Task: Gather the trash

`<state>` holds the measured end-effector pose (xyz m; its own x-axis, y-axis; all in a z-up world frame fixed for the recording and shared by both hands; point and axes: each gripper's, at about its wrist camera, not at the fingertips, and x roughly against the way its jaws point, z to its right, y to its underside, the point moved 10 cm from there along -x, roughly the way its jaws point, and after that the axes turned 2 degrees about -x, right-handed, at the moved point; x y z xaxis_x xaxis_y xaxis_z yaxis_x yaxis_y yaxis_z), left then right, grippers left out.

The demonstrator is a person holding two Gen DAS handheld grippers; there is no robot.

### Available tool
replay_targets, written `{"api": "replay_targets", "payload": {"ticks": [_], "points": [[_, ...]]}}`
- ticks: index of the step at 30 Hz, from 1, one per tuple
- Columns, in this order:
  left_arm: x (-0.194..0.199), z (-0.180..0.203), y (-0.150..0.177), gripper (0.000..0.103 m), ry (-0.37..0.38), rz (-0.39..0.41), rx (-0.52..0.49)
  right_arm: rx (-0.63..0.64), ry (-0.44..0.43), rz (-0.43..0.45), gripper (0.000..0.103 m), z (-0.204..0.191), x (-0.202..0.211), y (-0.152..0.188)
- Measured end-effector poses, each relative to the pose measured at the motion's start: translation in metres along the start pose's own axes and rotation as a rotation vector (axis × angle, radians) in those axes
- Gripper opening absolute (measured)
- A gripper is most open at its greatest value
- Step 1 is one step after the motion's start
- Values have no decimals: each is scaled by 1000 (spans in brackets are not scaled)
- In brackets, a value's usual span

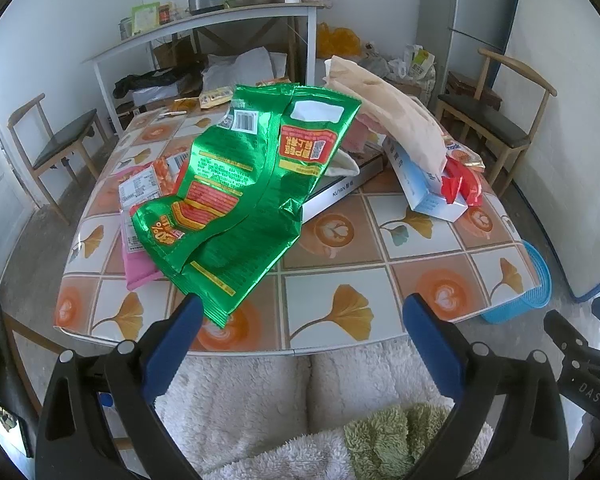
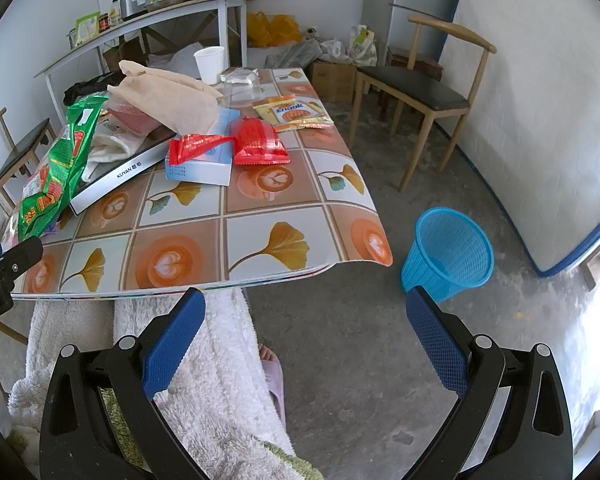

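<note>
With nothing yet picked up, both the left gripper (image 1: 302,312) and right gripper (image 2: 306,306) hung spread and empty short of the table (image 1: 340,264), where the green wrapper (image 1: 244,184) lay nearest its front edge, so the next move likely called for reaching onto it, then the blue bin (image 2: 448,256) beside the table.

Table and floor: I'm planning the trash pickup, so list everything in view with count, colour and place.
green wrapper: one, green, table's near left
red wrappers: two, red, on the blue-white box
box: one, blue-white, mid table
paper bag: one, tan, atop the pile
cup: one, white, far edge
bin: one, blue, on the floor right of the table
chairs: two, wooden, either side
left gripper: open, empty
right gripper: open, empty
</note>
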<state>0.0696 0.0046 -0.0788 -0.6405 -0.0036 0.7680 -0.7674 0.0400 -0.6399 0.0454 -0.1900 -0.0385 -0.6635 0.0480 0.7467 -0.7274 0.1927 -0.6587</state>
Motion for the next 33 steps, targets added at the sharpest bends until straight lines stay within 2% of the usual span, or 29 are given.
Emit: {"api": "replay_targets", "payload": {"ticks": [33], "points": [[0,-1,0,98,0,1,0,0,-2,1,96,-1,1,-1]]}}
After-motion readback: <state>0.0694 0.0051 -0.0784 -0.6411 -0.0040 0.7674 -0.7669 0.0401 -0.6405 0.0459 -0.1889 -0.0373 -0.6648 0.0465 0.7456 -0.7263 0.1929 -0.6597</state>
